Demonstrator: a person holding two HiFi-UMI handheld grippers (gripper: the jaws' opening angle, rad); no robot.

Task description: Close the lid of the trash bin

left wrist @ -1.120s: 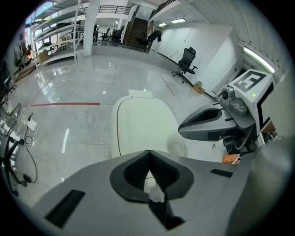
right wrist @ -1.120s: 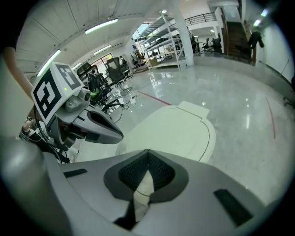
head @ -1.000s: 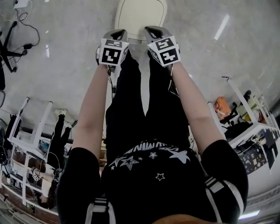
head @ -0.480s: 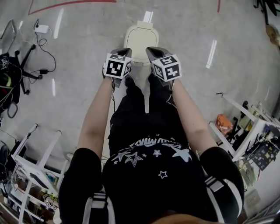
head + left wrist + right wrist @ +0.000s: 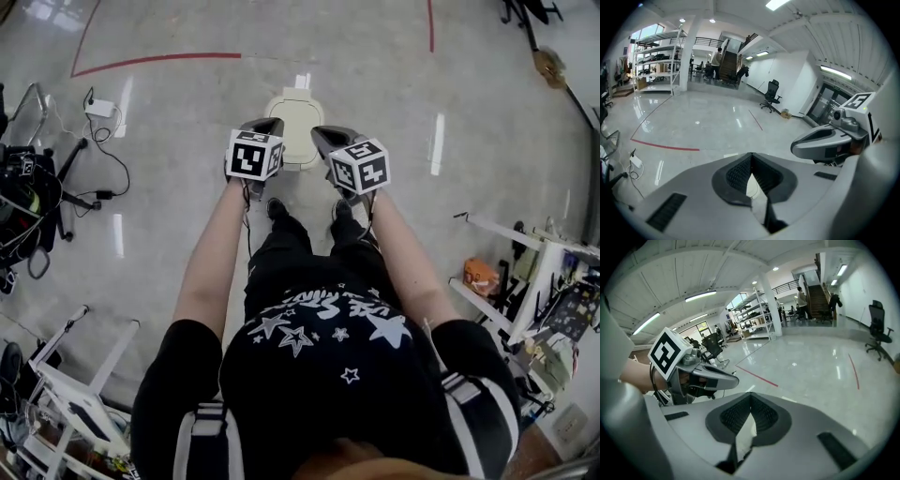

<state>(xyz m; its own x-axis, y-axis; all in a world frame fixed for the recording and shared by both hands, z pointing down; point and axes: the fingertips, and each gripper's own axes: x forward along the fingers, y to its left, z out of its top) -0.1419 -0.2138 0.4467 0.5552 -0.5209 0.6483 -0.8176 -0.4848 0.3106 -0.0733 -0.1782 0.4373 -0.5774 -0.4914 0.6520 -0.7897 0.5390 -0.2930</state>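
Observation:
A cream trash bin (image 5: 294,120) stands on the floor in front of the person's feet, its lid lying flat on top. Both grippers are held above its near edge, apart from it. My left gripper (image 5: 269,123) is over the bin's left side and my right gripper (image 5: 321,132) over its right side. In the left gripper view the left gripper (image 5: 750,157) has its jaws meeting at the tips with nothing between them. The right gripper (image 5: 750,397) looks the same in its own view. A sliver of the bin (image 5: 752,185) shows below the pads.
A chair base with cables (image 5: 37,202) and a power strip (image 5: 98,108) lie at left. A red floor line (image 5: 159,61) runs beyond the bin. White racks (image 5: 80,394) stand at lower left, and cluttered white tables (image 5: 530,272) at right.
The head view has risen and pulled back, so the bin looks smaller and farther away. Both grippers have lifted away from the lid and stay side by side.

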